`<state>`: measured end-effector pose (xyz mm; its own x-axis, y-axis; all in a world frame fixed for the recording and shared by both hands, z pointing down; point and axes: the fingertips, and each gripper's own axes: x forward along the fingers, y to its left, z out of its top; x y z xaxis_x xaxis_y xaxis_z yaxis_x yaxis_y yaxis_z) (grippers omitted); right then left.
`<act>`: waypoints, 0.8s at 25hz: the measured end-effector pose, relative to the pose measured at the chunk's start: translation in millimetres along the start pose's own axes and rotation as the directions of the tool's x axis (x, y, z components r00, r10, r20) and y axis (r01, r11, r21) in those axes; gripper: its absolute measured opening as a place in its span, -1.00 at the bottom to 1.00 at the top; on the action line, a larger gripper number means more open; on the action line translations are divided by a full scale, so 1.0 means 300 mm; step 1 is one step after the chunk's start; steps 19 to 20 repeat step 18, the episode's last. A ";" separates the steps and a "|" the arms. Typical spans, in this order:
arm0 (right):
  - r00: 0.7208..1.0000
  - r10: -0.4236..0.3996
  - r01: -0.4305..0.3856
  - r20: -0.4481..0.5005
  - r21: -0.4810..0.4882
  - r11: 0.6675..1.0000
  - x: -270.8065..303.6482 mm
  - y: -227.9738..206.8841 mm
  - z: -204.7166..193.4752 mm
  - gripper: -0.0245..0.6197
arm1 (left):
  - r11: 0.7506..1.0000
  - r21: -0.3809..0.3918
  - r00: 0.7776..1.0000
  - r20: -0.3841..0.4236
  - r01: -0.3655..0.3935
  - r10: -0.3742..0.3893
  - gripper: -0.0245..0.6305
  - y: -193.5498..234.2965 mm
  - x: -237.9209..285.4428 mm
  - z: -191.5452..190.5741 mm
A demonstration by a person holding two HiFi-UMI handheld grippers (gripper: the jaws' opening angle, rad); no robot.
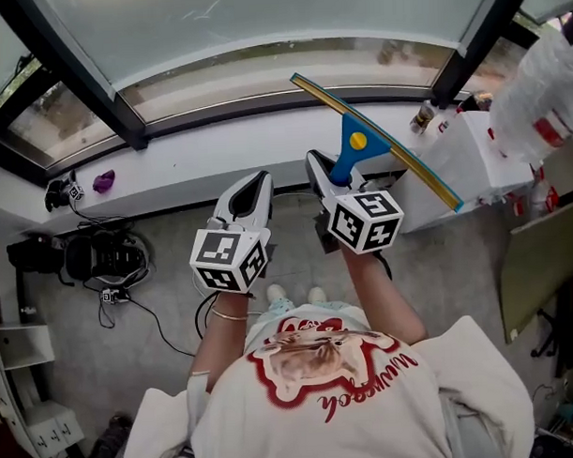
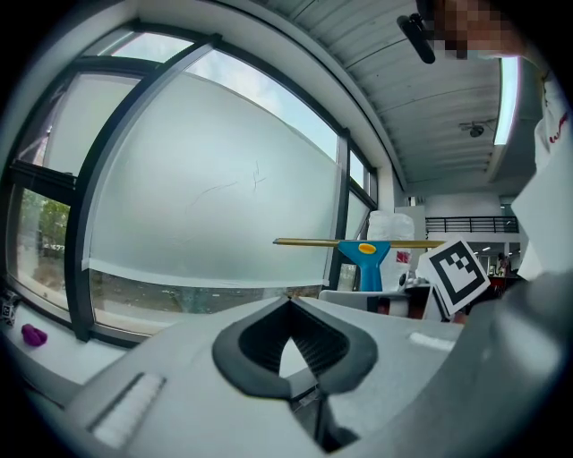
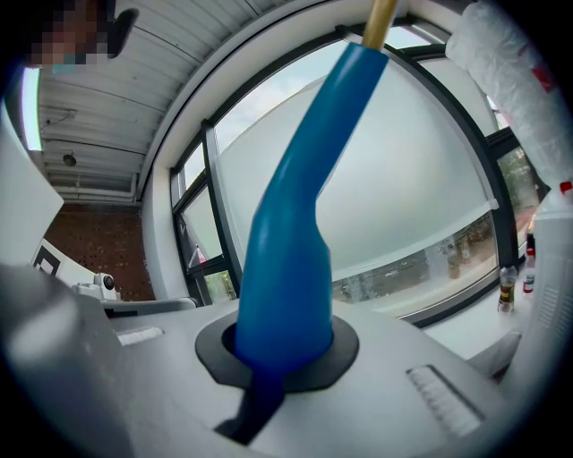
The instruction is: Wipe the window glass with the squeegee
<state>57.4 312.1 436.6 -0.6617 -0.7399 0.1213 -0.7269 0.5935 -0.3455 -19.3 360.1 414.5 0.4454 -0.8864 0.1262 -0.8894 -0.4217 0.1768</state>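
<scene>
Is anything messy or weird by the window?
Nothing looks spilled or broken. A small purple thing lies alone on the white sill at the left, and black gear and cables sprawl on the floor below. The frosted glass has faint scratchy marks. The right tool holds the squeegee tilted.

Head view, person at 6 o'clock. The window glass (image 1: 260, 18) stands at 12 o'clock, behind the sill (image 1: 200, 161). The left gripper (image 1: 258, 180) and right gripper (image 1: 333, 178) hang side by side before the sill, the left at 9 o'clock of the right. The squeegee (image 1: 358, 141) sits between the fingers (image 1: 315, 173) of the right gripper, its blade running from 11 to 4 o'clock. A small object (image 1: 104, 181) lies on the sill at 10 o'clock, above gear (image 1: 104, 256) on the floor (image 1: 132, 370). A cabinet (image 1: 472, 160) stands at 2 o'clock, with bottles (image 1: 423, 117) on it.
</scene>
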 end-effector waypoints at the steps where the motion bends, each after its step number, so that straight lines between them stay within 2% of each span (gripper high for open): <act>1: 1.000 0.006 -0.006 -0.002 -0.001 1.000 0.004 0.003 -0.001 -0.84 | 1.000 0.000 1.000 0.000 -0.002 0.002 -0.92 0.002 0.001 0.002; 20: 0.998 0.058 -0.059 -0.027 -0.026 0.998 0.089 0.035 0.003 -0.84 | 1.000 -0.003 0.999 0.021 -0.024 0.024 -0.92 0.060 0.023 0.032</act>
